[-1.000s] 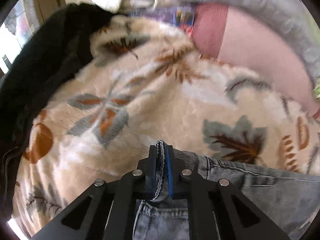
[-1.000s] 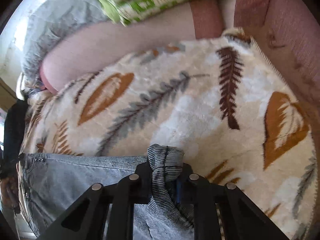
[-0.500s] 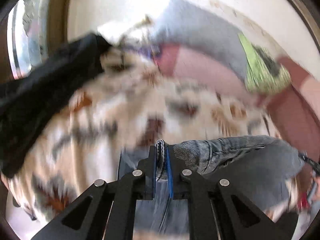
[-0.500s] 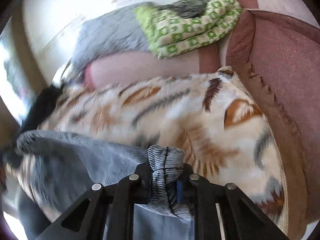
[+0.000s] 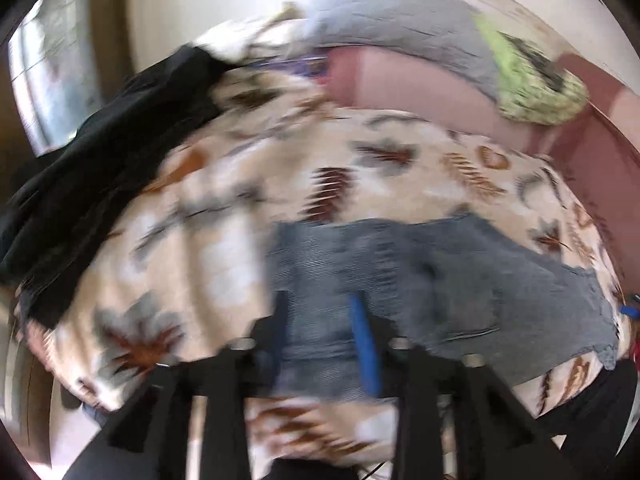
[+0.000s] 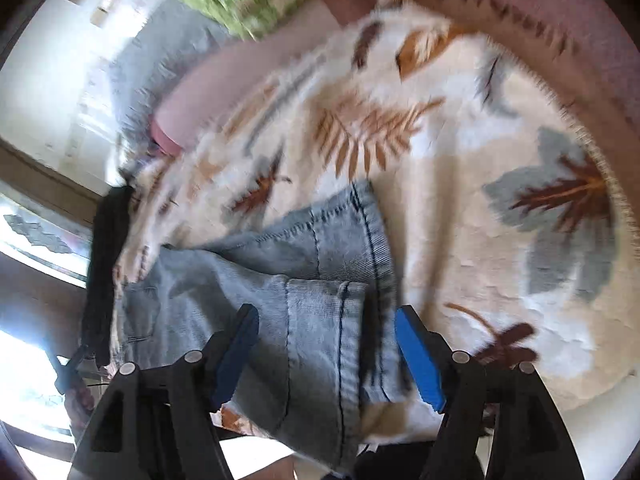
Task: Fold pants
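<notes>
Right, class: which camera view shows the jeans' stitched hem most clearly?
The right wrist view. There the jeans lie folded on the leaf-print blanket, with hem stitching and seams sharp between the open jaws. The left wrist view shows them only as a blurred grey-blue shape, no stitching readable.

Both claws, left (image 5: 322, 336) and right (image 6: 326, 354), released pants (image 6: 304, 280); pants now folded on blanket (image 6: 460, 200).

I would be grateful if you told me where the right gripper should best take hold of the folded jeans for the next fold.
Probably at the doubled hem edge of the jeans, near the dark side seam on their right. The right gripper hangs just above with its jaws open; coming from the near side suits it, since that edge lies thick and free on the leaf-print blanket.
</notes>
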`<state>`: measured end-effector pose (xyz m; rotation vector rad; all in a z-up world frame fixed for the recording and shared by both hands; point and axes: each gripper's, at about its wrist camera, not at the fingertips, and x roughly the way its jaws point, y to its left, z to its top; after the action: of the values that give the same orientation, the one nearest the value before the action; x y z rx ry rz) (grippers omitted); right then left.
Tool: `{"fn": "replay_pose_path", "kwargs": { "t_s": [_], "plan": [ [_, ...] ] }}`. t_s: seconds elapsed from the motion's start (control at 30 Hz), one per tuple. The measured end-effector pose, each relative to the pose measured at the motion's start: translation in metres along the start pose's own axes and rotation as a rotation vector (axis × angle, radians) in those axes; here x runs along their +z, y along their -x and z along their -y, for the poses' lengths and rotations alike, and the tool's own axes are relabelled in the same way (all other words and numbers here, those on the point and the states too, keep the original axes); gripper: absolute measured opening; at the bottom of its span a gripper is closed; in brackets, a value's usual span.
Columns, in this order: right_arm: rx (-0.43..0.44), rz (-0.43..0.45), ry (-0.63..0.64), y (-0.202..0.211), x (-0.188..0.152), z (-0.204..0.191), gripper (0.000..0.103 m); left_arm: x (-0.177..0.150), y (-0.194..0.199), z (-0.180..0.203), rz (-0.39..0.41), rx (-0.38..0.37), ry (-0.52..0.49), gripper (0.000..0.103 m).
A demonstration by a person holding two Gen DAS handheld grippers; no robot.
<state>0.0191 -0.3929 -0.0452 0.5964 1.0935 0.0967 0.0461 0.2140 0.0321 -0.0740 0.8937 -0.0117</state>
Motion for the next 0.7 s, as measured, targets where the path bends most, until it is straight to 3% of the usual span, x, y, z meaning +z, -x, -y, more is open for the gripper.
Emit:
{"fn": "replay_pose_path", "kwargs": {
  "t_s": [0.03, 0.07, 0.13, 0.17, 0.2, 0.27, 0.37, 0.47, 0.53, 0.63, 0.67, 0.7],
  "plan": [
    [-0.045, -0.059, -0.011, -0.018, 0.003, 0.000, 0.073, 0.001, -0.008, 0.013, -0.003, -0.014, -0.021, 0.052],
    [-0.087, -0.109, -0.016, -0.034, 0.004, -0.002, 0.066, -0.001, -0.020, 0.032, -0.015, -0.021, -0.058, 0.052],
    [-0.213, -0.102, 0.054, -0.040, 0.004, -0.016, 0.038, -0.007, -0.042, 0.049, -0.061, 0.000, -0.105, 0.052],
    [-0.232, -0.087, 0.087, -0.035, 0.006, -0.024, 0.013, -0.011, -0.056, 0.057, -0.094, 0.020, -0.127, 0.052],
    [-0.233, -0.062, 0.105, -0.025, 0.008, -0.032, 0.013, -0.017, -0.066, 0.061, -0.118, 0.036, -0.144, 0.052],
    [-0.317, 0.001, 0.200, -0.007, 0.012, -0.052, 0.012, -0.026, -0.080, 0.061, -0.128, 0.058, -0.152, 0.053],
    [-0.418, 0.110, 0.323, 0.014, 0.026, -0.085, 0.012, -0.022, -0.081, 0.051, -0.125, 0.015, -0.098, 0.054],
    [-0.513, 0.183, 0.397, 0.008, 0.049, -0.099, 0.013, -0.023, -0.080, 0.047, -0.130, 0.023, -0.094, 0.056],
    [-0.520, 0.135, 0.399, -0.018, 0.059, -0.088, 0.016, -0.025, -0.080, 0.049, -0.126, 0.033, -0.108, 0.059],
    [-0.560, -0.066, 0.333, -0.080, 0.058, -0.048, 0.026, -0.025, -0.081, 0.050, -0.125, 0.039, -0.110, 0.060],
    [-0.525, 0.002, 0.311, -0.072, 0.054, -0.045, 0.028, -0.024, -0.082, 0.049, -0.128, 0.039, -0.109, 0.060],
    [-0.496, 0.038, 0.275, -0.060, 0.051, -0.044, 0.038, -0.024, -0.082, 0.049, -0.130, 0.035, -0.110, 0.060]
  ]
}}
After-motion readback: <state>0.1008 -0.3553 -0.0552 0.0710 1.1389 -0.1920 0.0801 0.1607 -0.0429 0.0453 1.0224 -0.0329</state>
